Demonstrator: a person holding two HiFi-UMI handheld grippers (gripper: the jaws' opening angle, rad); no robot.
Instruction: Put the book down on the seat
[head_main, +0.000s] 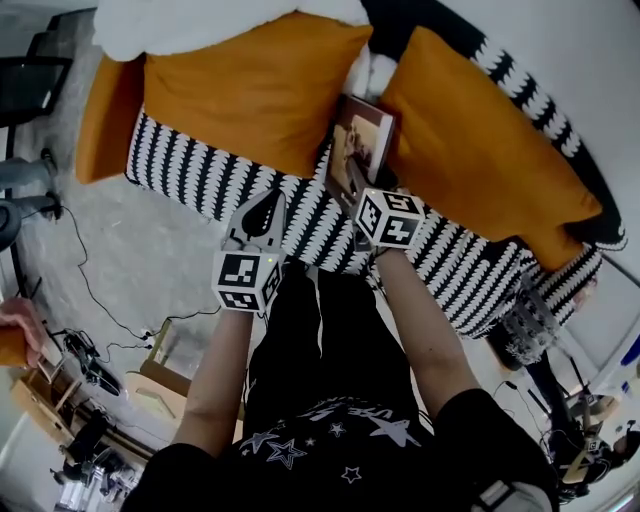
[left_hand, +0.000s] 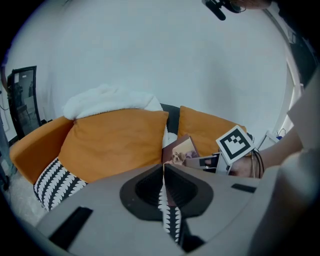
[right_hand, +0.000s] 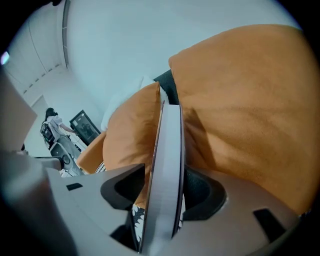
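Observation:
A book (head_main: 362, 140) with a brown picture cover stands on edge in the gap between two orange cushions, over the black-and-white patterned seat (head_main: 200, 170). My right gripper (head_main: 352, 185) reaches to its near end. In the right gripper view the book (right_hand: 167, 165) runs between the jaws of the right gripper (right_hand: 165, 192); the right pad lies along it, and a gap shows between the left pad and the book, so the jaws are open. My left gripper (head_main: 262, 208) hovers over the seat's front, shut and empty. The left gripper view shows the book (left_hand: 184, 150) just past the closed tips of the left gripper (left_hand: 163, 167).
A large orange cushion (head_main: 250, 90) leans left of the book and another (head_main: 480, 140) right of it. A white blanket (head_main: 200, 20) lies on the sofa's back. Cables (head_main: 100, 300) and a wooden rack (head_main: 50, 400) sit on the floor at lower left; a chair base (head_main: 20, 190) stands at the left.

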